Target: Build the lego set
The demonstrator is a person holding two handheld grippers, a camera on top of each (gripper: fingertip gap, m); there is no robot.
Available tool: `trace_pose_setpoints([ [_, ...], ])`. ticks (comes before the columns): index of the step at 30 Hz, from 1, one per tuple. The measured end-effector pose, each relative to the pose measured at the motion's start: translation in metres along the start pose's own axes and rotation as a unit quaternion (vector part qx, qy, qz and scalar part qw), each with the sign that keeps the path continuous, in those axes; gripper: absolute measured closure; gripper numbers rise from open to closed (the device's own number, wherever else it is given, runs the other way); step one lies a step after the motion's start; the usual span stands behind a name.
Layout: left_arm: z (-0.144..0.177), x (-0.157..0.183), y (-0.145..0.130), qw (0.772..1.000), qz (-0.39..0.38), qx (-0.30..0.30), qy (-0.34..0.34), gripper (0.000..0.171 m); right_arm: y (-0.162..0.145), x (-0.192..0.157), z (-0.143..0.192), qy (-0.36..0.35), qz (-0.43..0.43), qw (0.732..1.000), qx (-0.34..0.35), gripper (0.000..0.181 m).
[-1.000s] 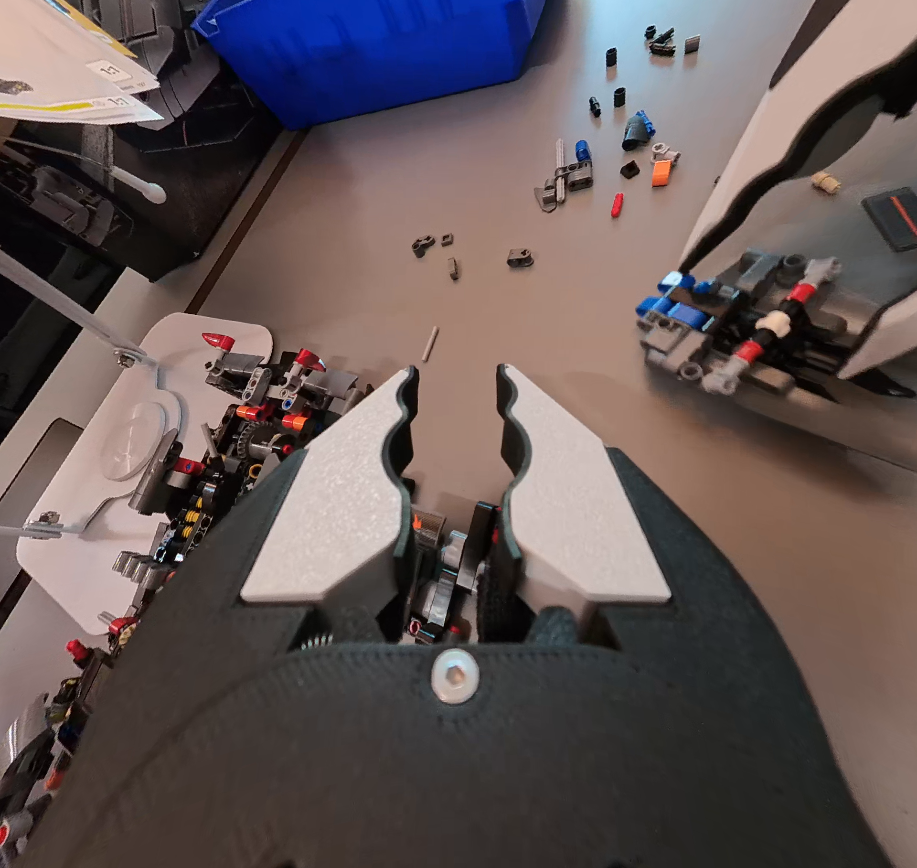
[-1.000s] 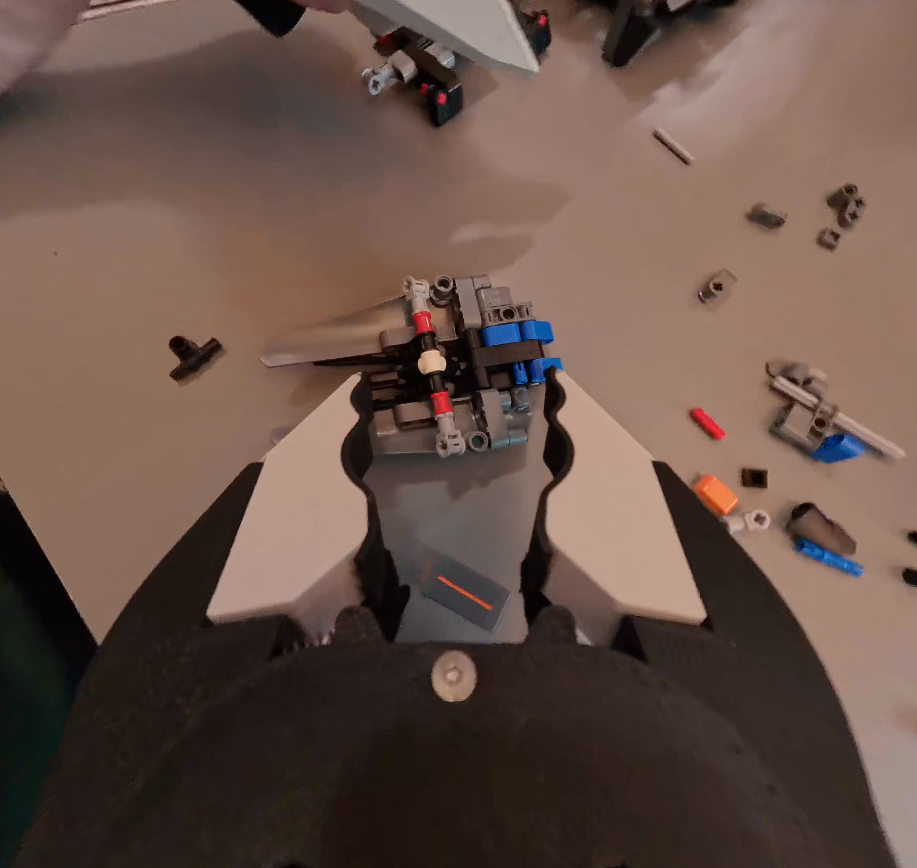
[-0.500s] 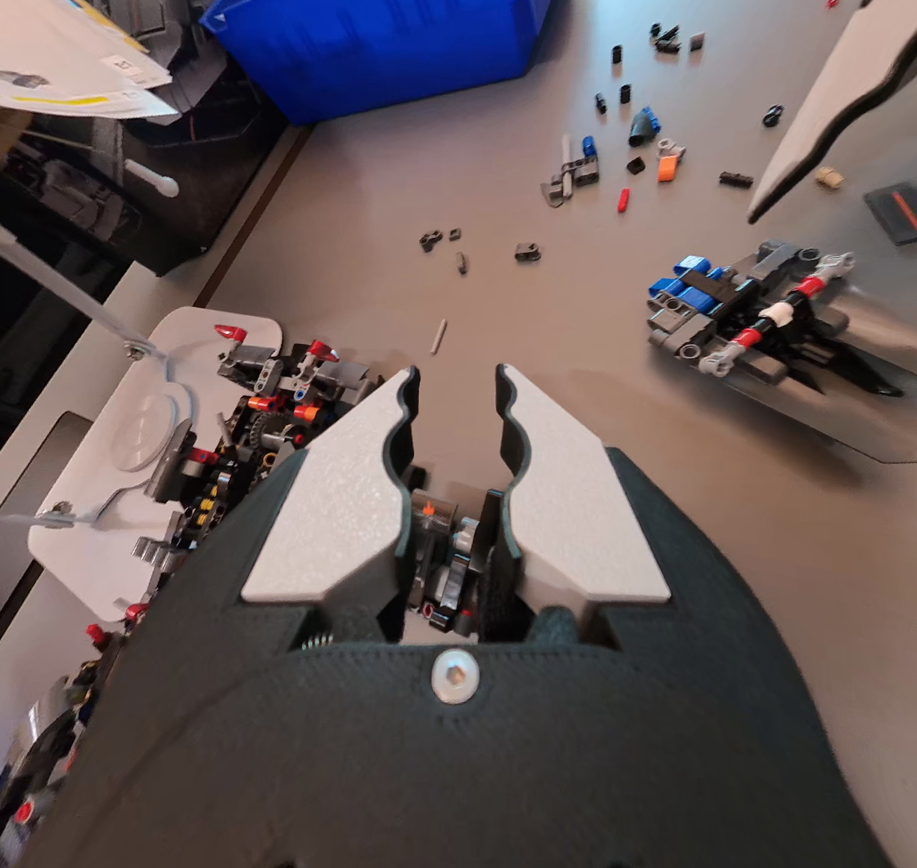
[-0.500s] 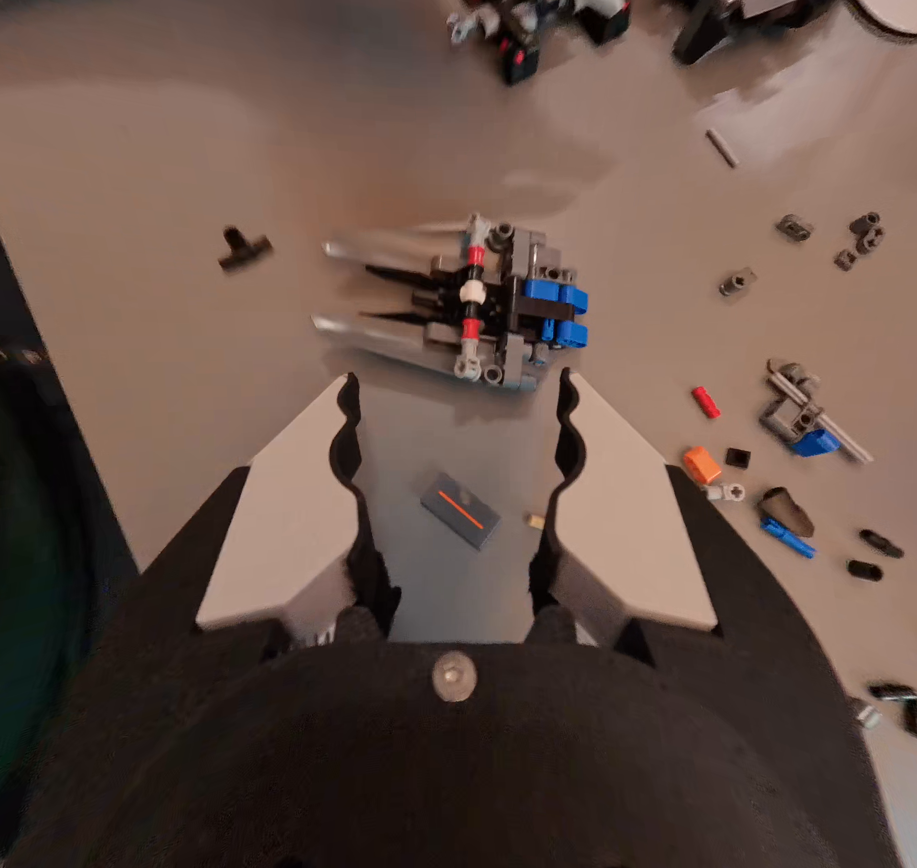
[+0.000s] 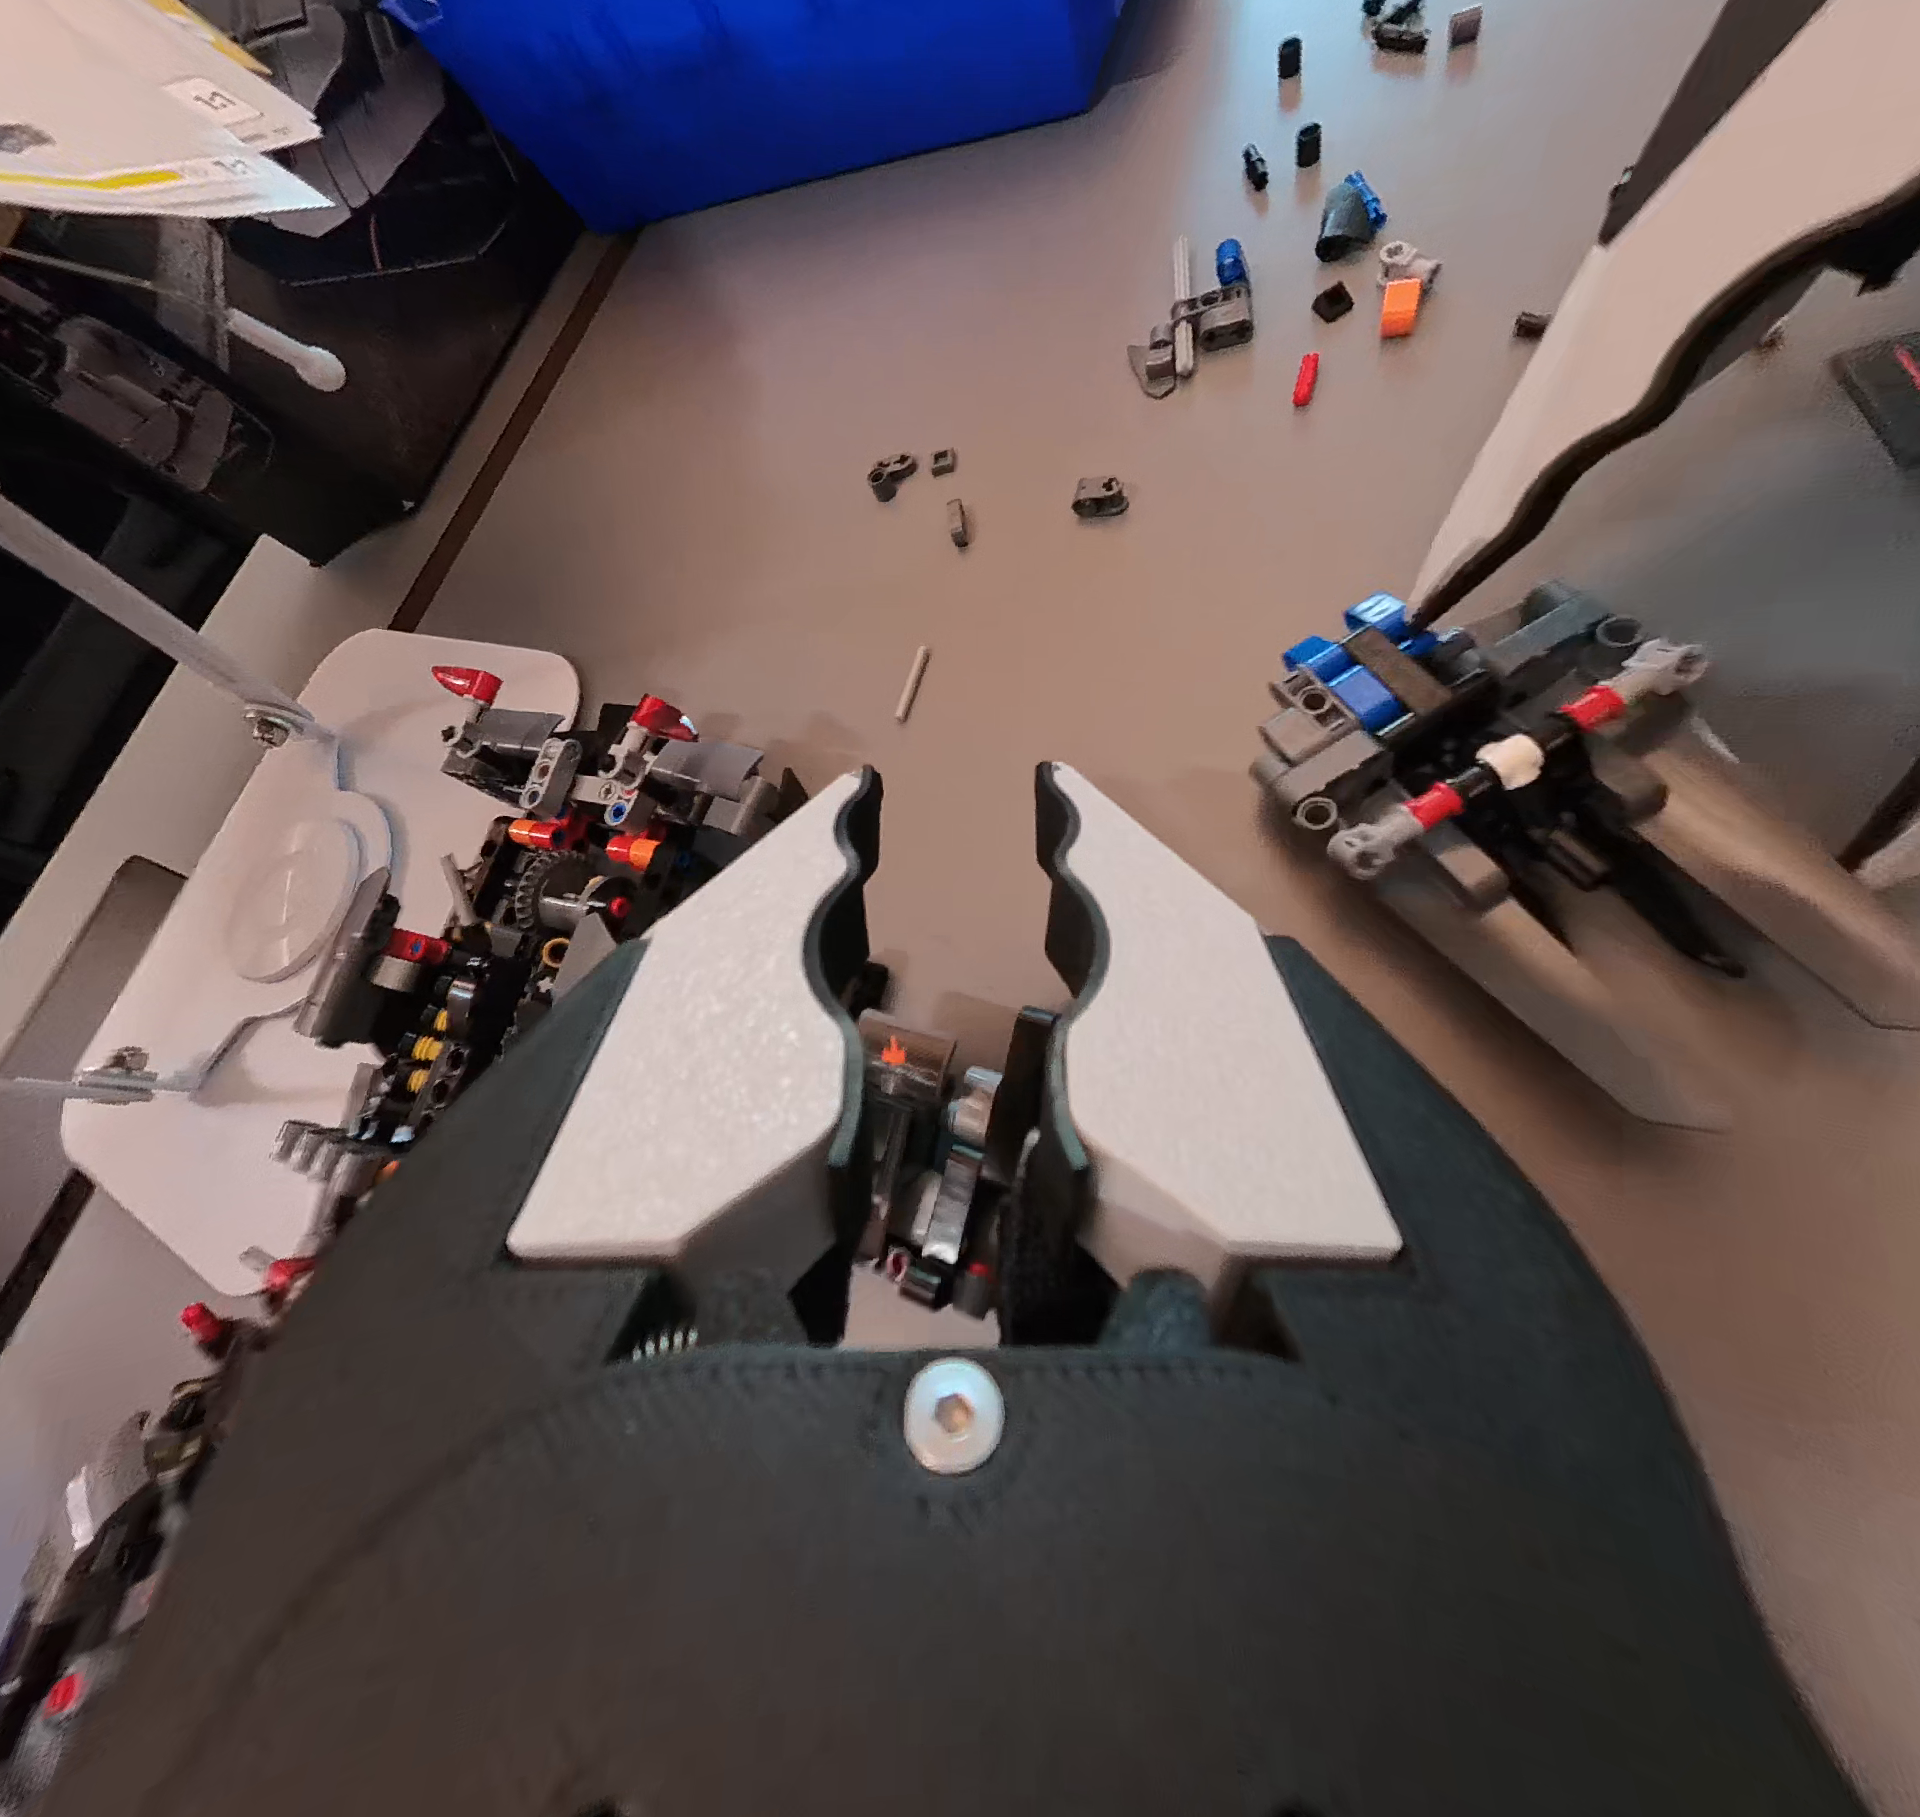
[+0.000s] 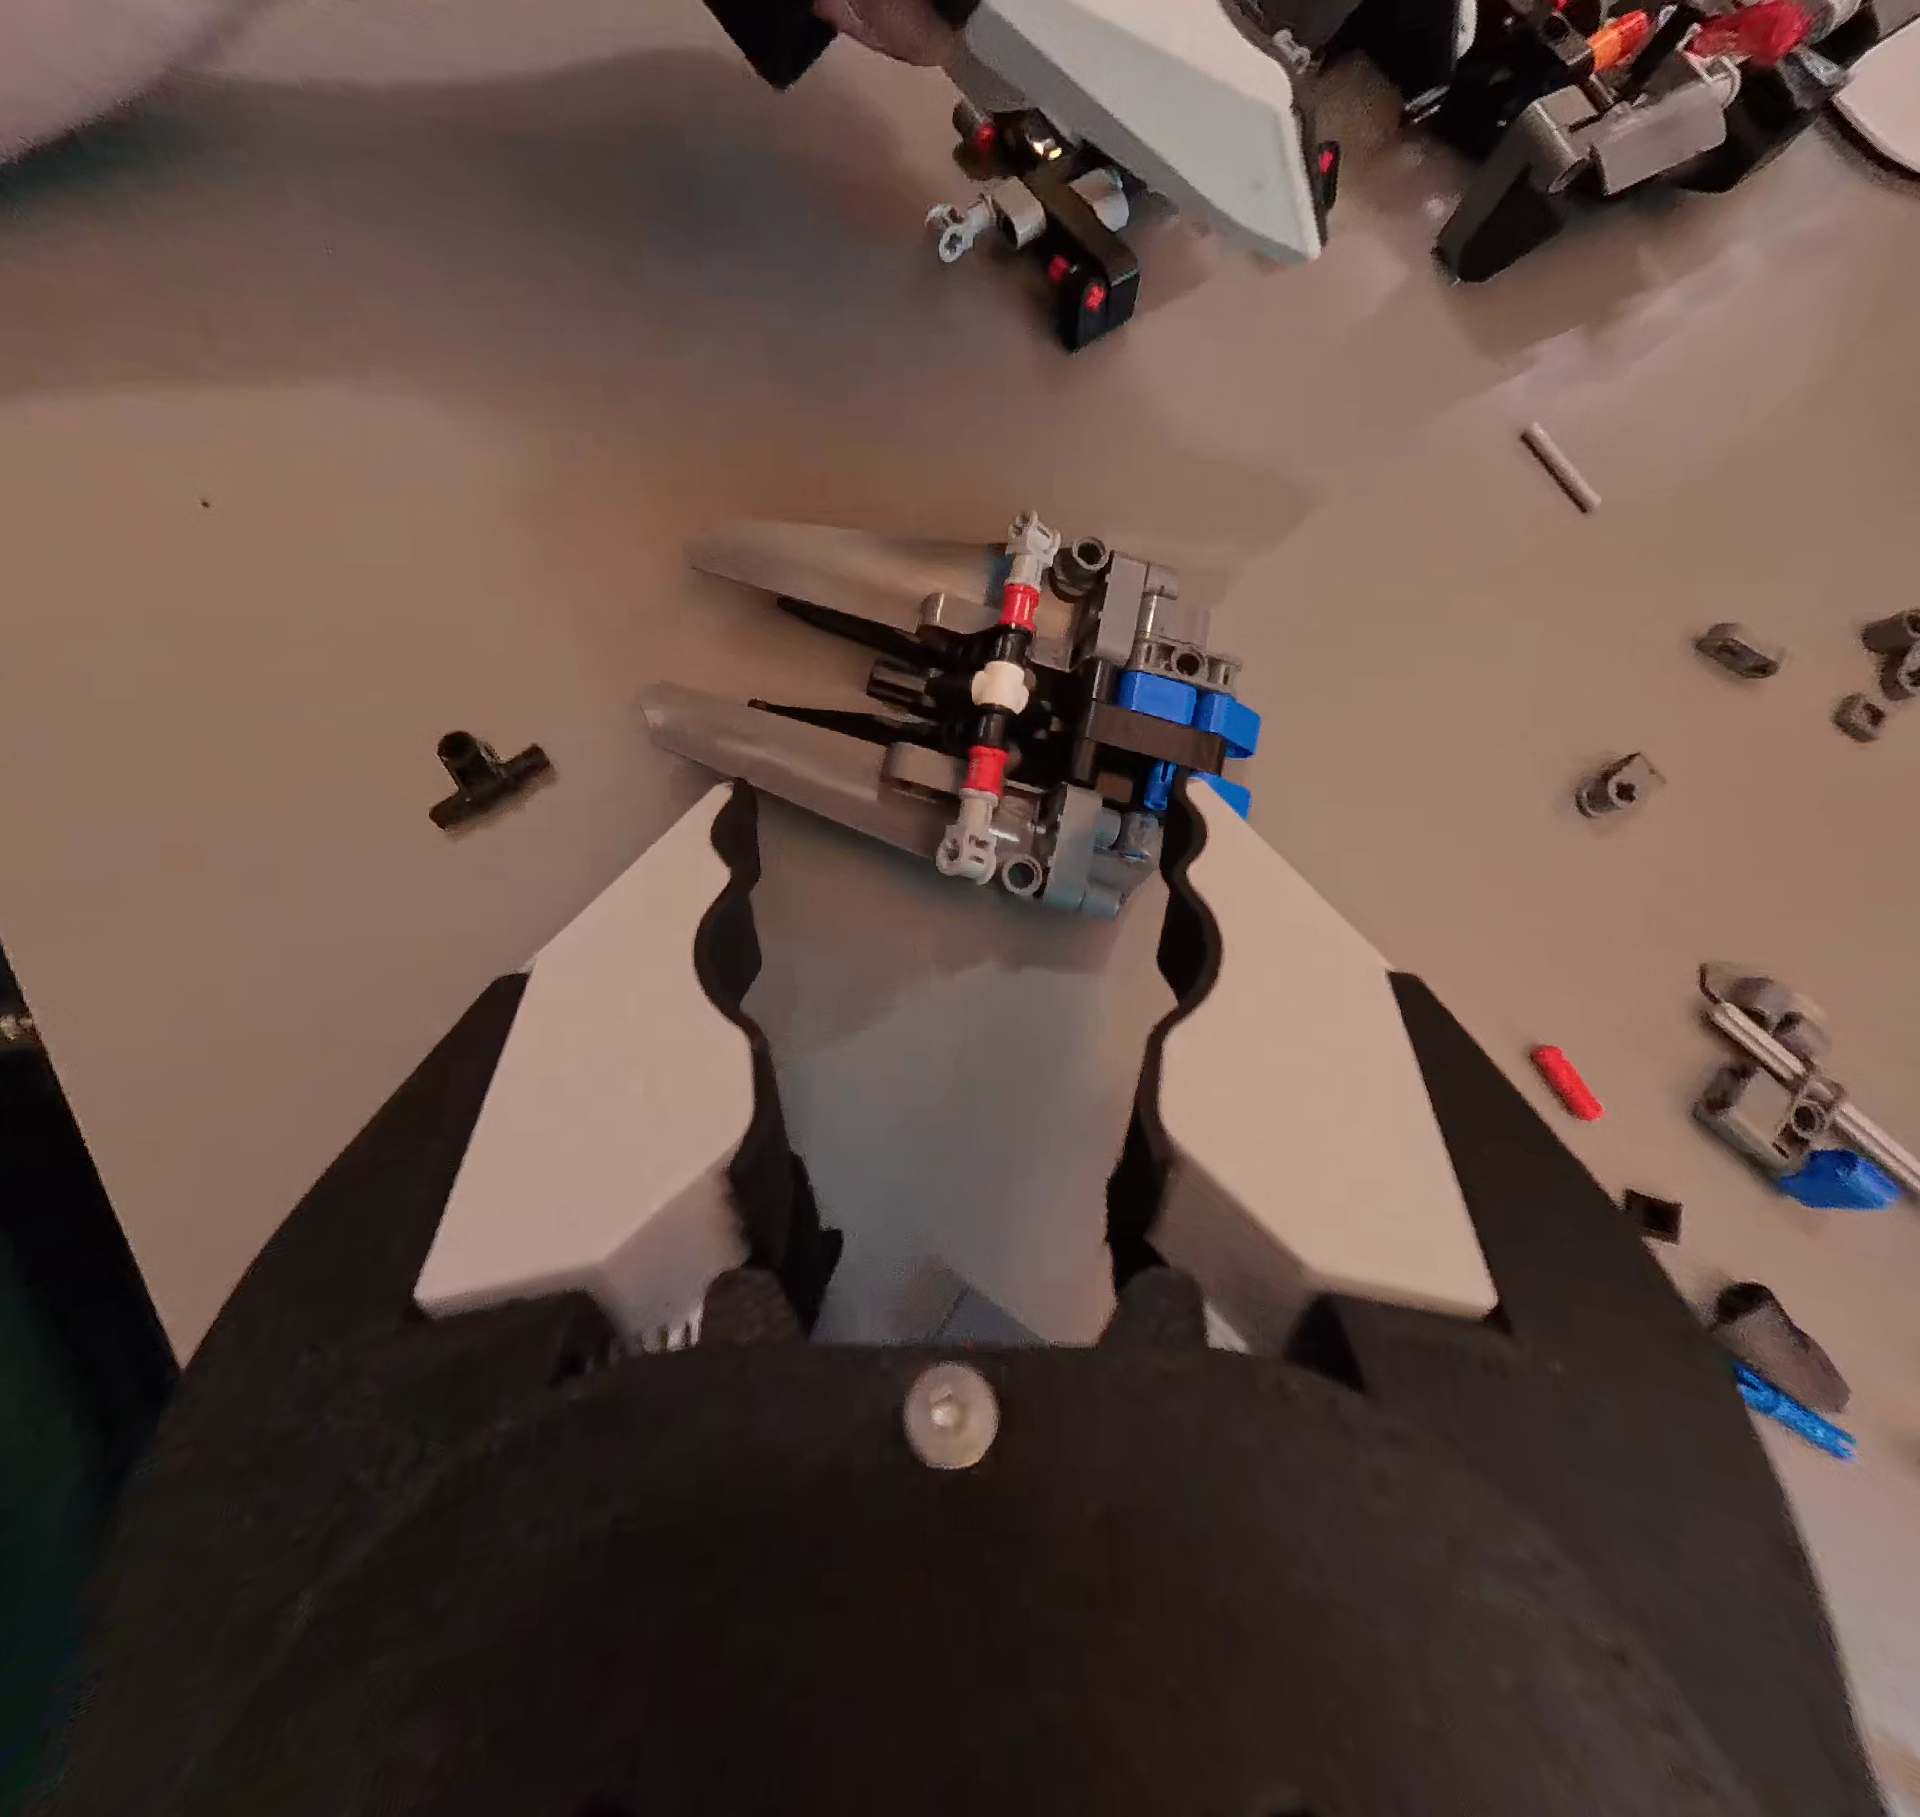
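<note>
My left gripper [image 5: 956, 791] is shut on a small black and grey sub-assembly [image 5: 935, 1144], held deep between its fingers above the table. It also shows in the right wrist view [image 6: 1049, 219], under a finger [image 6: 1143, 84] of the left gripper. A wing assembly [image 6: 997, 718] with grey panels, blue parts and a red-white axle lies on the table. My right gripper [image 6: 958, 811] is open, its tips at the assembly's near edge. In the left wrist view the wing assembly [image 5: 1455, 759] lies at the right, below a finger [image 5: 1745, 209] of the right gripper.
A large part-built model [image 5: 540, 884] rests on a white plate [image 5: 208, 936] at the left. A blue bin [image 5: 779, 32] stands at the back. Loose parts [image 5: 1299, 261], a grey axle [image 5: 911, 684] and a black T-piece [image 6: 483, 775] lie on the table. Booklets [image 5: 125, 105] sit at the far left. The black T-piece [image 6: 483, 775] is closer to my right gripper, around 5 centimetres from its tips; the left tips are 15 centimetres off.
My right gripper drew back from the wing assembly, then came forward to it again, still open. The wing assembly turned a little. My left gripper kept its hold and drifted slightly.
</note>
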State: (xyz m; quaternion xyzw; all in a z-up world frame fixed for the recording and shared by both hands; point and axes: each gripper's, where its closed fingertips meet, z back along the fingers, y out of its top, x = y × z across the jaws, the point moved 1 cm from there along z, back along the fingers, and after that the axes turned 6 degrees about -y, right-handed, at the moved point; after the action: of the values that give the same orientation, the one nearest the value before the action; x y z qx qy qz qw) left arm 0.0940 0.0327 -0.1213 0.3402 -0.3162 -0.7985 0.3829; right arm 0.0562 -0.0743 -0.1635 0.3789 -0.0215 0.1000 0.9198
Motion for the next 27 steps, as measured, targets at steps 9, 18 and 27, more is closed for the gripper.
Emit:
trace_pose_setpoints([
  [9, 0.010, -0.012, -0.001, 1.000, 0.011, 0.003, 0.020, 0.144, -0.006, 0.006, 0.002, 0.007, 0.100, 0.995, -0.005, 0.111],
  [18, 0.004, -0.009, -0.004, 1.000, 0.012, -0.003, 0.013, 0.145, 0.000, -0.002, -0.002, -0.025, 0.104, 0.994, -0.020, 0.138],
  [27, 0.004, -0.008, -0.003, 1.000, 0.008, -0.006, 0.012, 0.145, 0.009, -0.015, -0.003, -0.056, 0.073, 0.995, -0.040, 0.149],
])
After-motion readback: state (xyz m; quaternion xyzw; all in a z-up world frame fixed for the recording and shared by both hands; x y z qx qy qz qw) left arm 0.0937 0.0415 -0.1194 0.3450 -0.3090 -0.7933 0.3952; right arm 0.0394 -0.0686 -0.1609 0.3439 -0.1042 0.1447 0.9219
